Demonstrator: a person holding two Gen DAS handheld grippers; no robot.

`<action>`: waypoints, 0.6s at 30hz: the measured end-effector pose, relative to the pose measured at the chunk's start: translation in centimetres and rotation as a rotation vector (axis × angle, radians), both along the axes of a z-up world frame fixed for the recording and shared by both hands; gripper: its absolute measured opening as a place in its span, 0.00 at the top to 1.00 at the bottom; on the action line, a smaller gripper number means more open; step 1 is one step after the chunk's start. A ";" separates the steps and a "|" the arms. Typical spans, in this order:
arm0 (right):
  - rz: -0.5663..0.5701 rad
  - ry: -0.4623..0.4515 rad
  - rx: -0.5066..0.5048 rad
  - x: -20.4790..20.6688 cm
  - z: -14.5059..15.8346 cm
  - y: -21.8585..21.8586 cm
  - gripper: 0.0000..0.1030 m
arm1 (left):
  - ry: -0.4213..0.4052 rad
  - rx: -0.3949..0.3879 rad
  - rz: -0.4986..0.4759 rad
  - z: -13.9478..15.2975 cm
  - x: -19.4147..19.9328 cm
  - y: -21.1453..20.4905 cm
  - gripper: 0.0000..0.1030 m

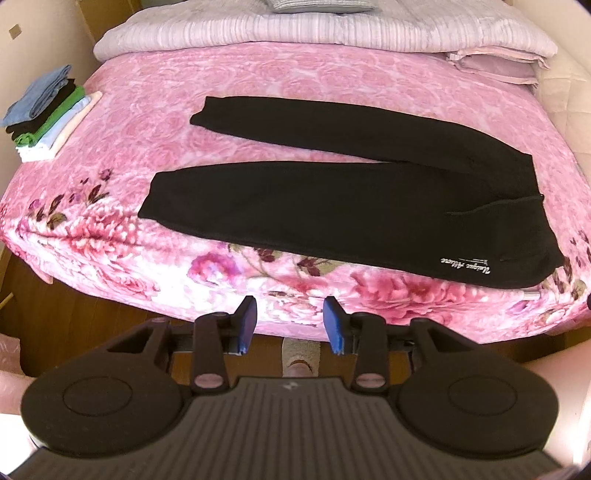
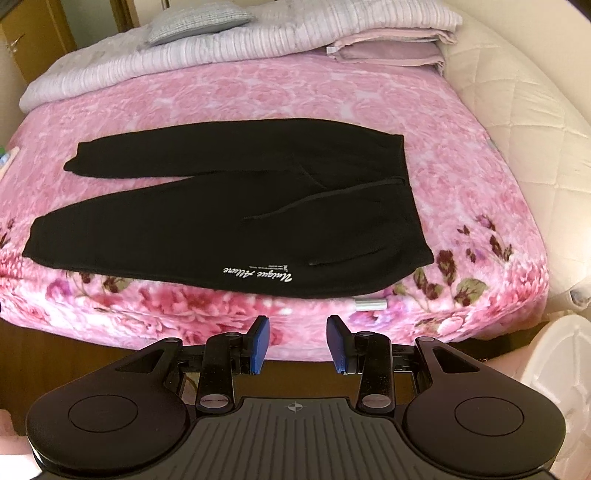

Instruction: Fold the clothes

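A pair of black sweatpants (image 1: 332,206) lies flat on the pink floral blanket (image 1: 258,81) that covers the bed. The two legs point to the left and are a little spread from each other; the waistband is at the right, with a black drawstring (image 2: 295,210) lying loose over the fabric. Near the front hem of the waist part there is white script lettering (image 2: 258,275), seen upside down. A small silver metal tip (image 2: 369,305) sticks out from under the front edge of the pants, on the side of the blanket.

The left gripper (image 1: 289,321) hangs before the front edge of the bed, its blue pads (image 1: 248,321) spread apart with nothing between them — it touches no cloth. The right gripper (image 2: 298,343) is the same: jaws apart, empty, just below the blanket edge, near the waist end of the pants.

At the far left corner of the bed stands a stack of folded clothes (image 1: 48,114) — blue on top, then black, green and pale layers. At the head of the bed lie a folded pale striped quilt (image 1: 314,33) and a folded pink sheet (image 2: 388,50).
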State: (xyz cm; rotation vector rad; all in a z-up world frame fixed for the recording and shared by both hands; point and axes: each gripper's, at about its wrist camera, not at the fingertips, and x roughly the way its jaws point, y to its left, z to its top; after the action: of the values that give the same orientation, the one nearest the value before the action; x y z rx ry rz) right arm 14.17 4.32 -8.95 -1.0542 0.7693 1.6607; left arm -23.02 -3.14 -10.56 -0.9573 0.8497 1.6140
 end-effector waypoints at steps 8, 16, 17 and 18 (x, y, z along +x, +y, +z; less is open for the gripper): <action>0.029 0.004 0.009 -0.8 0.2 0.1 0.63 | 0.014 0.012 0.037 0.3 -1.0 -0.5 0.64; 0.048 0.014 0.008 -1.1 0.3 0.0 0.63 | 0.019 0.012 0.063 0.4 -1.5 -1.1 0.64; 0.050 0.015 0.009 -1.1 0.3 0.1 0.63 | 0.020 0.013 0.067 0.4 -1.6 -1.2 0.64; 0.051 0.016 0.010 -1.1 0.3 0.1 0.63 | 0.021 0.014 0.070 0.4 -1.6 -1.2 0.64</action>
State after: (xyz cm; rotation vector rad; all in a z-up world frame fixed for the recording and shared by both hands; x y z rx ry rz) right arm 13.03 4.45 -8.61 -1.0629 0.7493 1.7159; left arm -24.63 -4.32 -10.14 -0.9704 0.8262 1.6906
